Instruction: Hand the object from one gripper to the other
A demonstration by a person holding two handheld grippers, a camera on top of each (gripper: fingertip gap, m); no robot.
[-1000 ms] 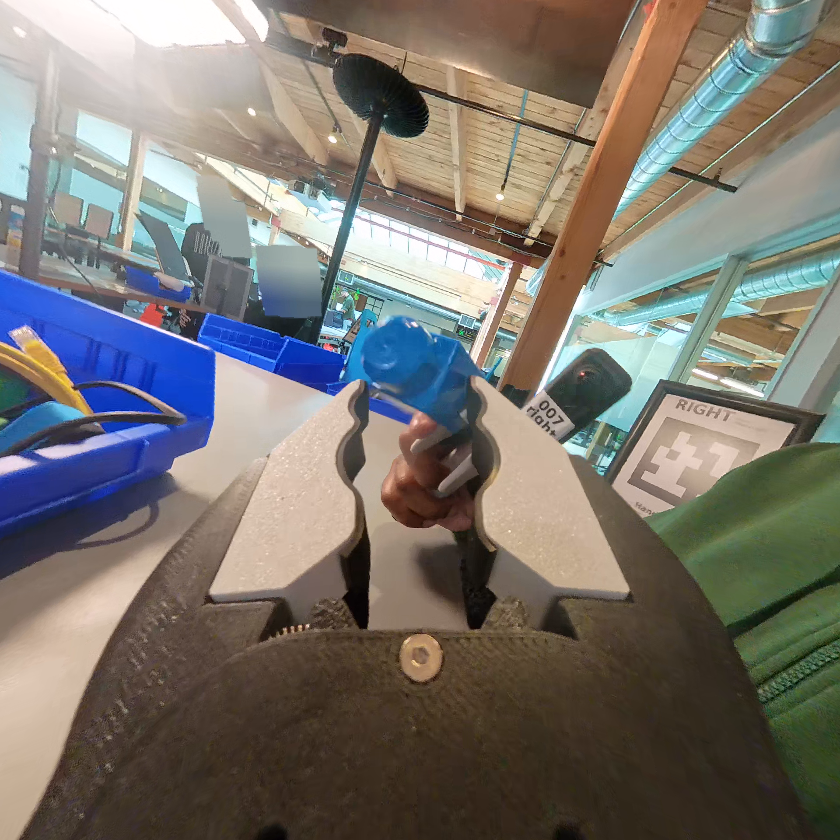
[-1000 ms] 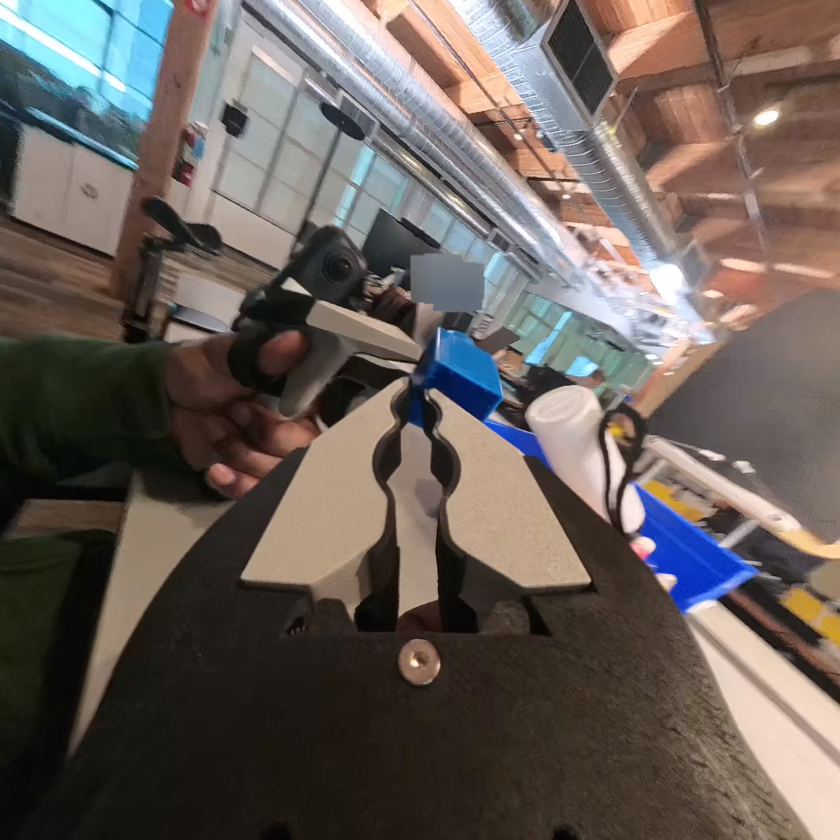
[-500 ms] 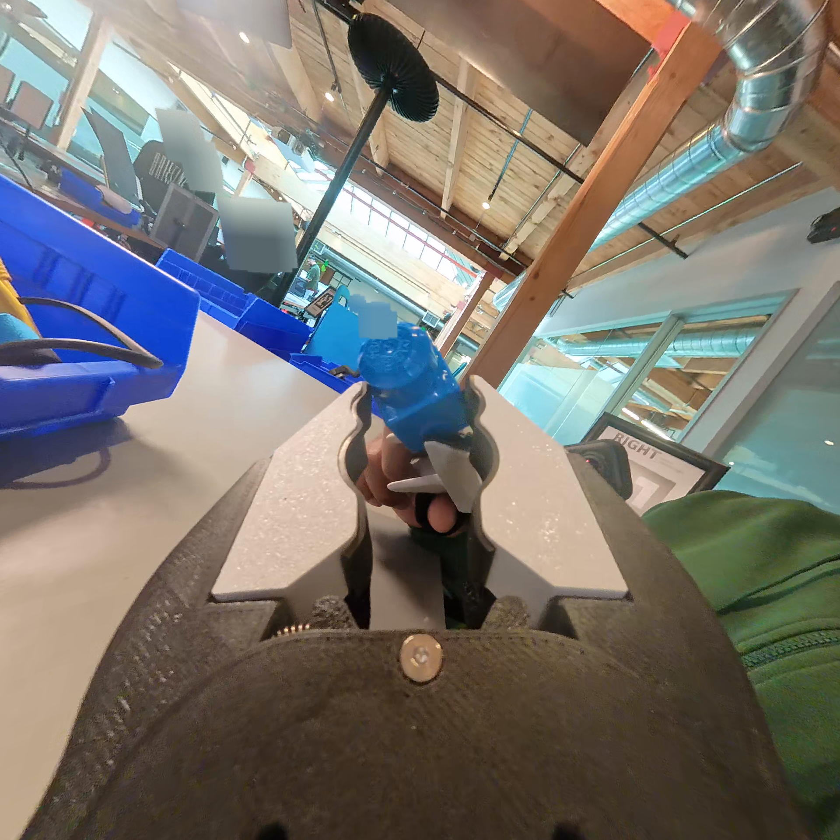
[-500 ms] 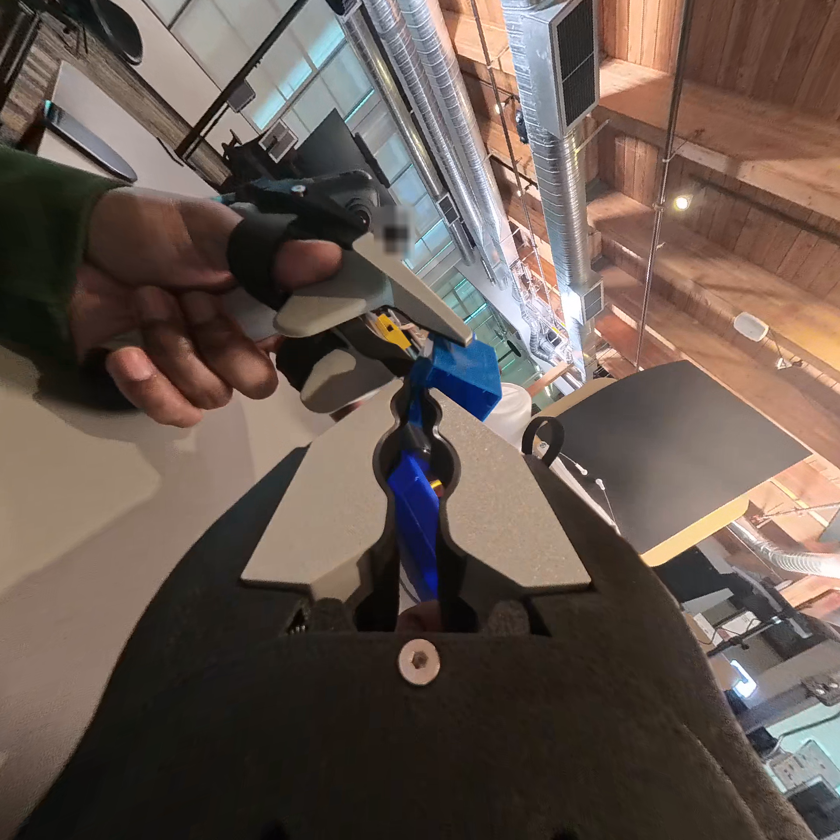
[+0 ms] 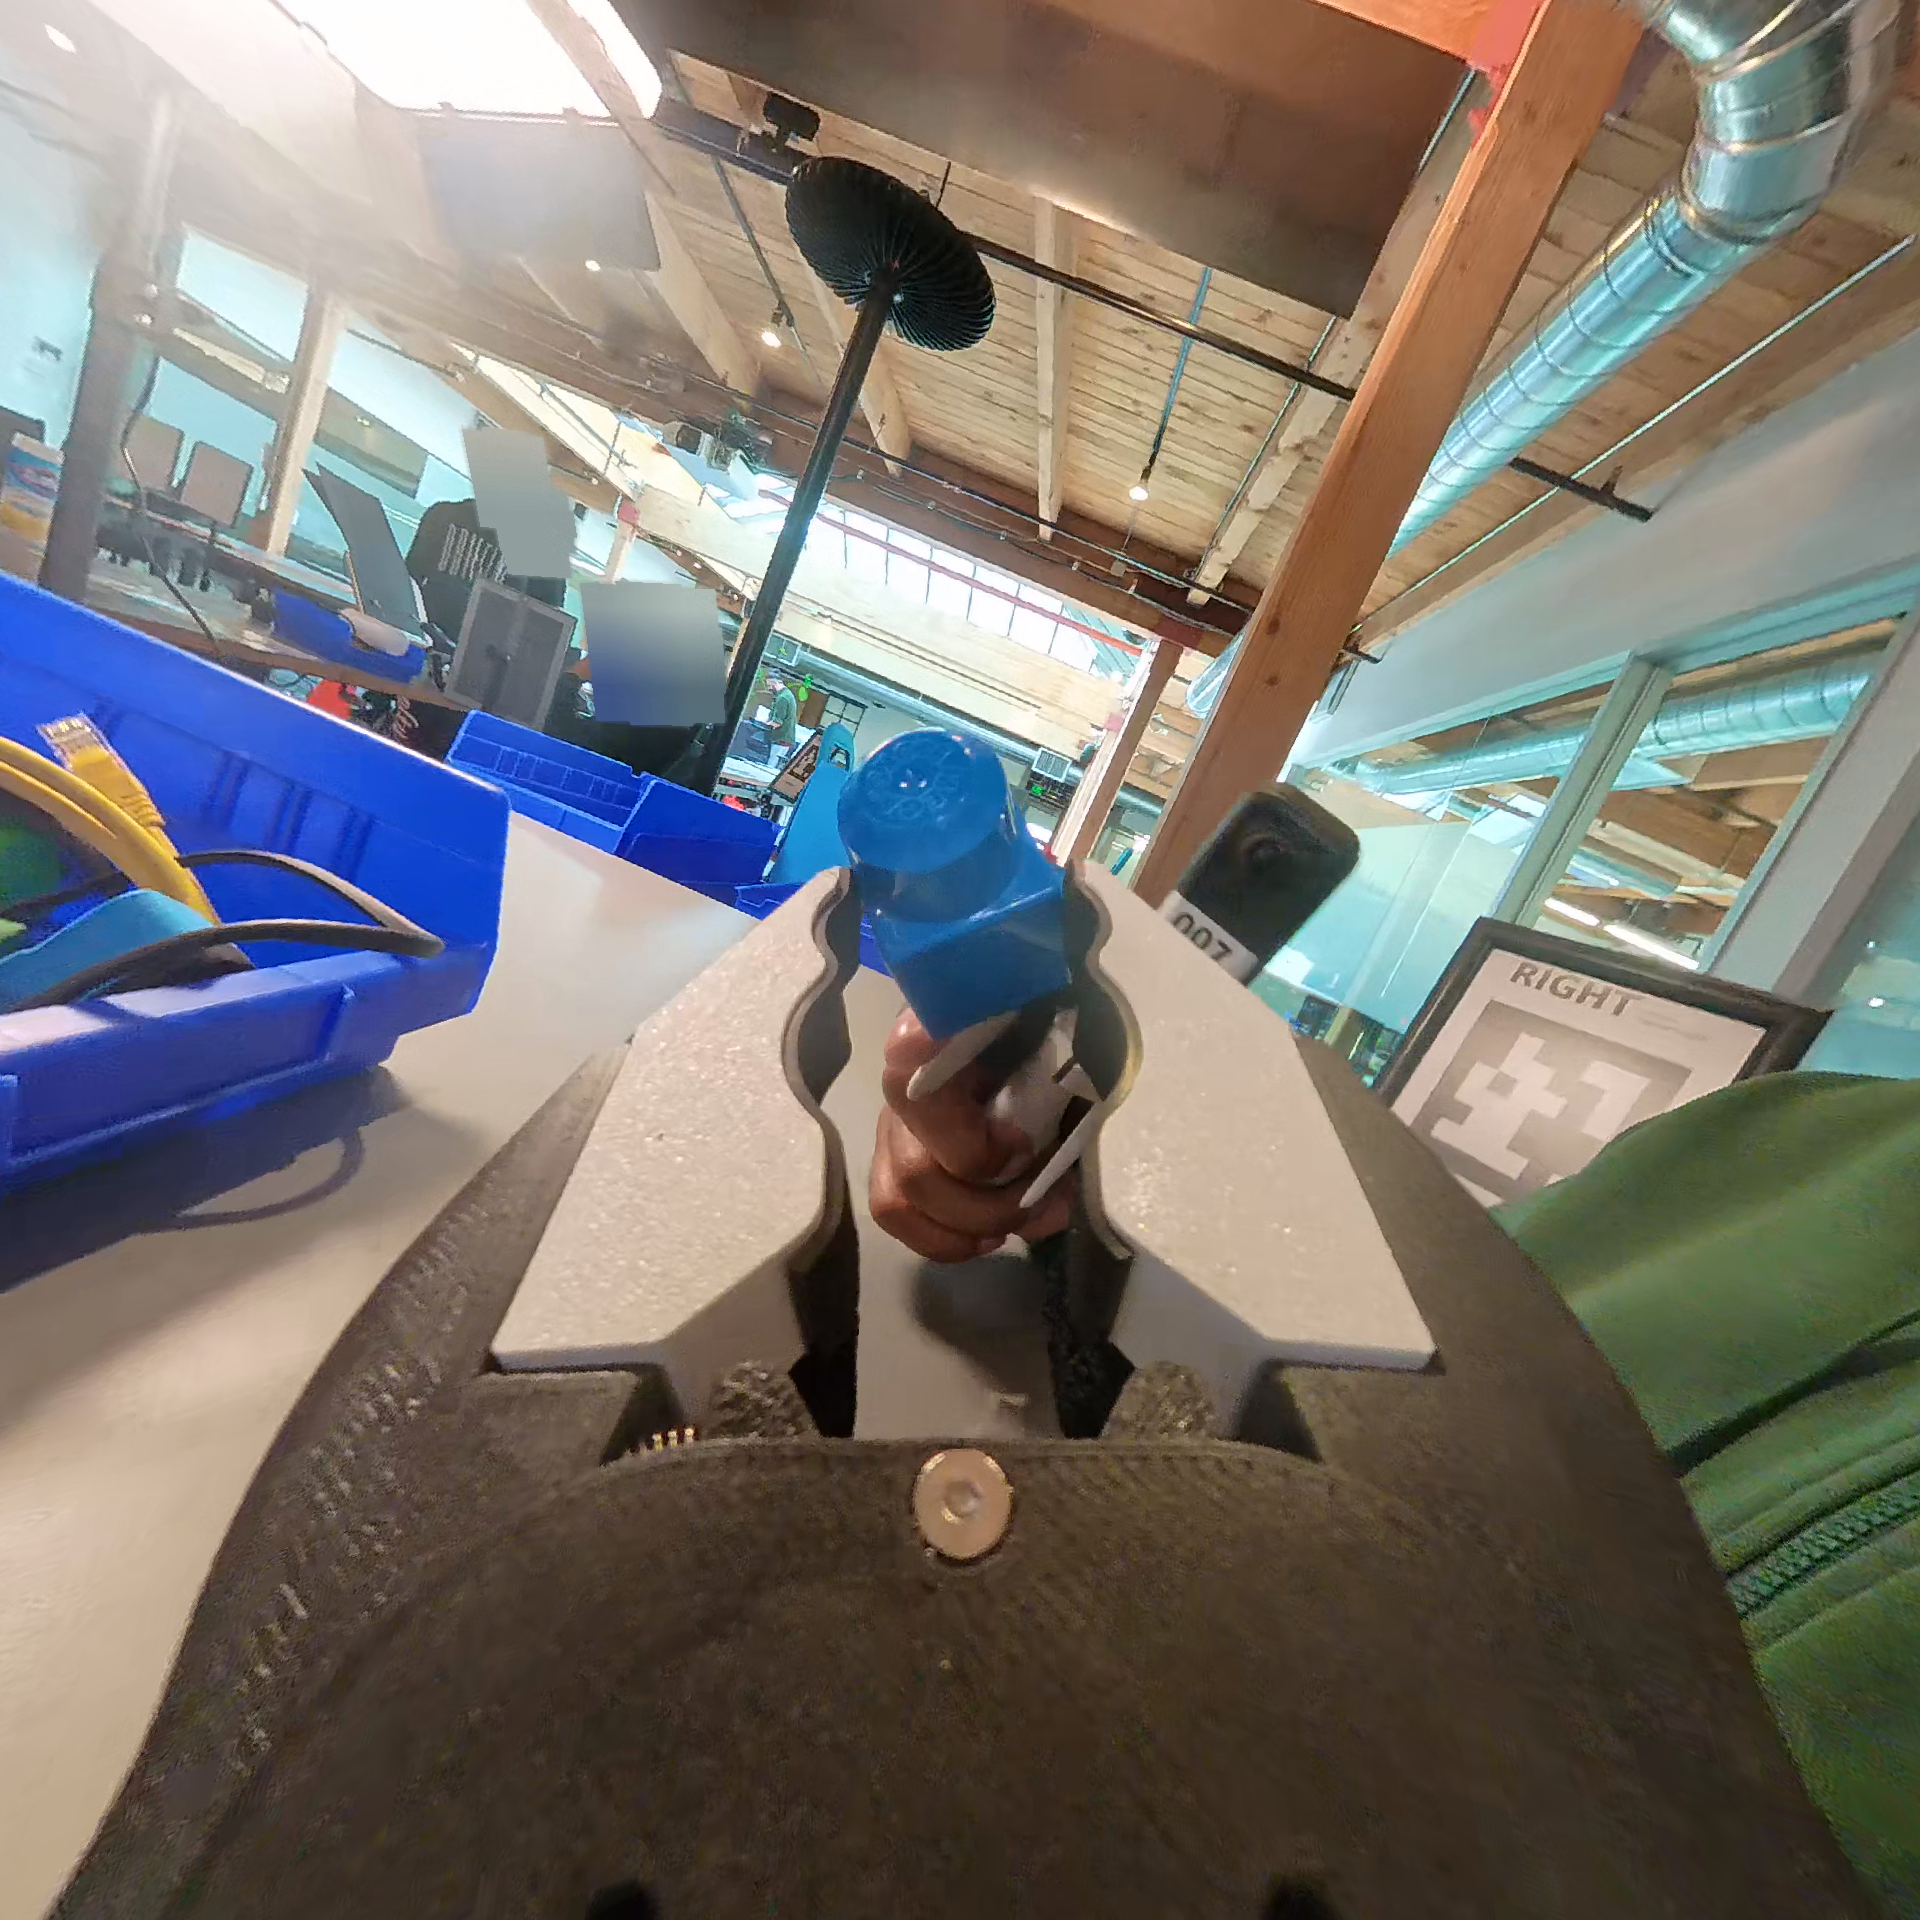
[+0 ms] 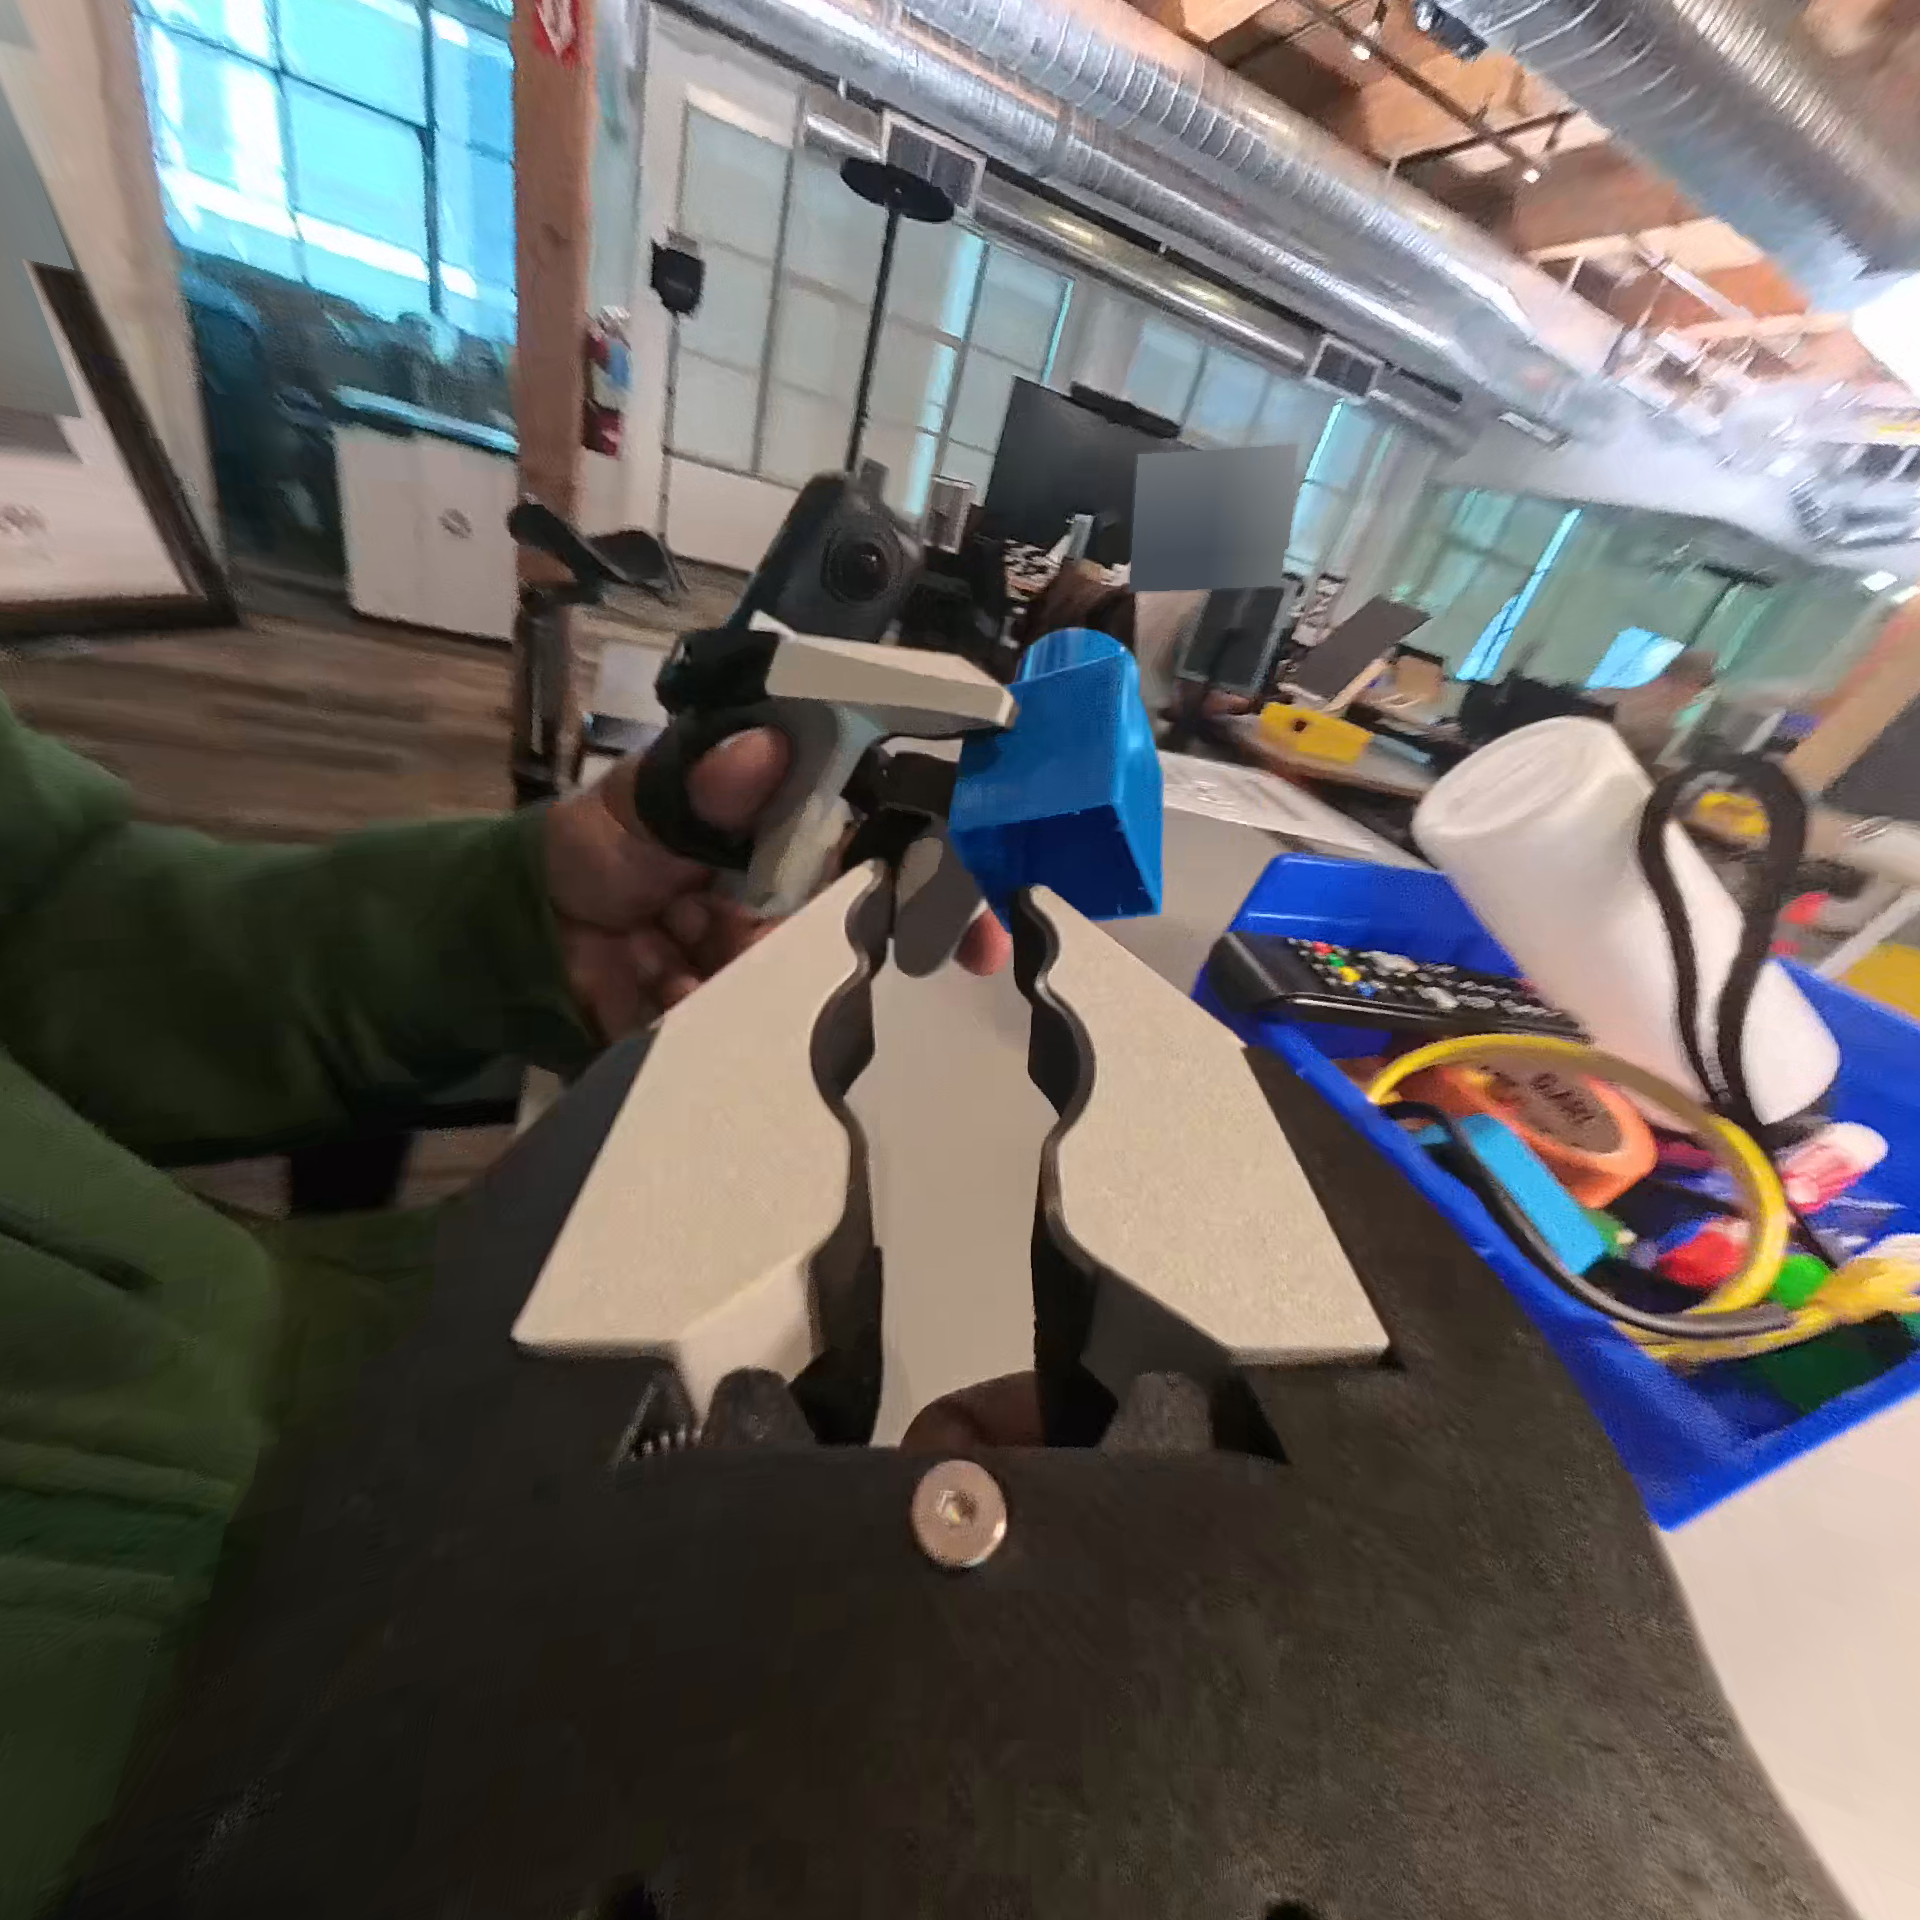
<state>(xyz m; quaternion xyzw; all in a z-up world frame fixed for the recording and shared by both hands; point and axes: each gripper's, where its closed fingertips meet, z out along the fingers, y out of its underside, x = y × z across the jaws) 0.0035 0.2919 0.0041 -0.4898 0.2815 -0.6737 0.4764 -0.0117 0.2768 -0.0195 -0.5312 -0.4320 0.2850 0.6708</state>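
Blue plastic block [image 5: 966,935]: rigid, probably light, smooth; clamped in left gripper [image 5: 956,896] at 12 o'clock; right gripper [image 6: 948,894] parted; take flat faces.

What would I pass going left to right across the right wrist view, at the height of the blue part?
Green sleeve → person's hand gripping the left hand-held gripper → blue object clamped in it → white bottle standing in the blue bin.
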